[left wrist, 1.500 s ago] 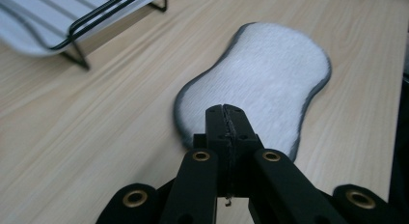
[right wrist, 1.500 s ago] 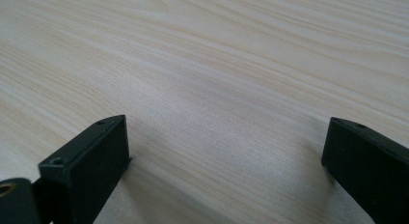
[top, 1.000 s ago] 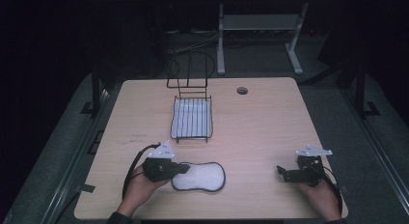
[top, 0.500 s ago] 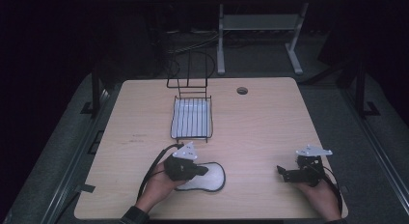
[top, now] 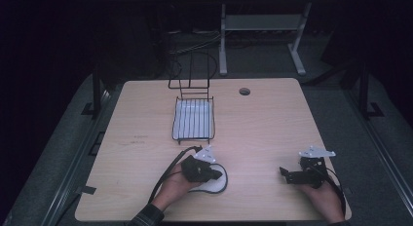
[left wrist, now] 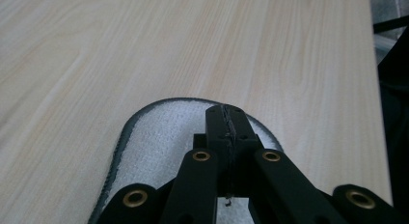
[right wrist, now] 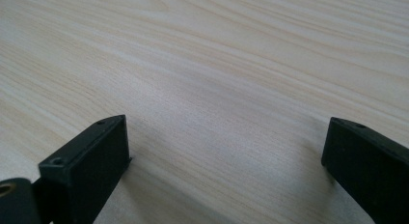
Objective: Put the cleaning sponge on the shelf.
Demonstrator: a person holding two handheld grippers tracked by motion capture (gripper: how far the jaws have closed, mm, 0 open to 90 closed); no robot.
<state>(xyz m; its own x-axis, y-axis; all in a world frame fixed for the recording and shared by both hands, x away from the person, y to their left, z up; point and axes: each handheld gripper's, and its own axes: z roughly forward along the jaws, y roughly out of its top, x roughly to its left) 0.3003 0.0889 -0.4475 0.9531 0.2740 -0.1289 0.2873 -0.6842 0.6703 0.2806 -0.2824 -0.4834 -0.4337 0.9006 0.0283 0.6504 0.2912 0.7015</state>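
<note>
Your left gripper [top: 218,174] has slid right along the desk's near edge since a second ago and now sits over the white pad [top: 217,185], a flat oval cloth with a dark grey rim lying near the middle of that near edge. In the left gripper view its jaws are pressed fully together, tips low over the white pad [left wrist: 159,137], with nothing between them. I can't tell whether they touch the cloth. I'd judge you're lining up to press, push or wipe with it, not grasp it.

Your right gripper [top: 285,173] hasn't moved: near the desk's near right corner, jaws spread wide over bare wood, empty.

The wire rack [top: 193,118] sits toward the far edge, well apart from the pad.

No brands, labels or readable writing anywhere.
</note>
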